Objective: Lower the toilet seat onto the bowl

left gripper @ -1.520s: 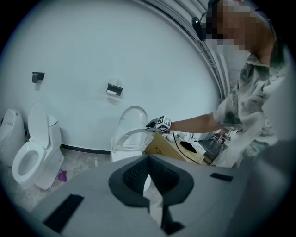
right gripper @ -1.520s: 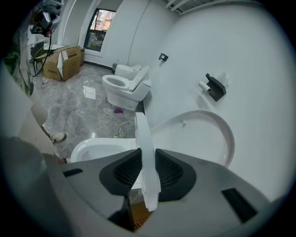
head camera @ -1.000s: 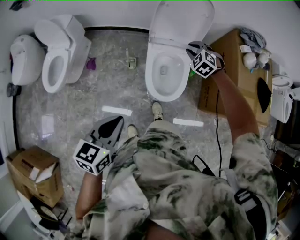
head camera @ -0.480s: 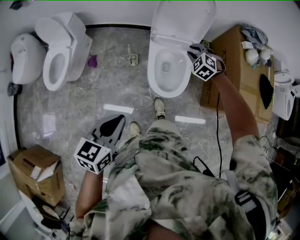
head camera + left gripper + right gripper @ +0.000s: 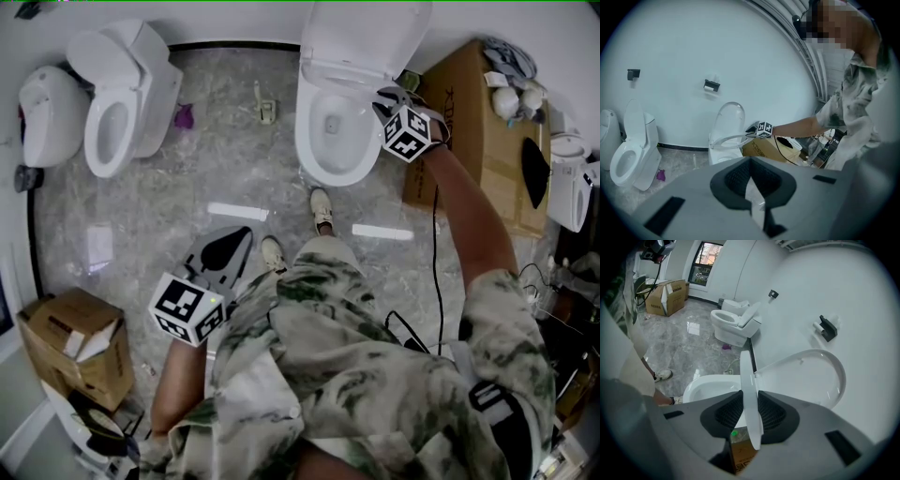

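Right of the bowl [image 5: 330, 150], a cardboard box [image 5: 473, 117]; right claw [image 5: 385, 96] pinching the toilet seat [image 5: 749, 380], left claw [image 5: 234, 240] pressed together; marbled floor [image 5: 187, 178], white wall [image 5: 693, 47]

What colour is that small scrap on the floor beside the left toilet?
Purple. The scrap shows best in the head view.

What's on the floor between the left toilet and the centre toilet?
Head view: mostly bare marble floor, with a small purple object beside the left toilet and a small pale item nearer the centre toilet.
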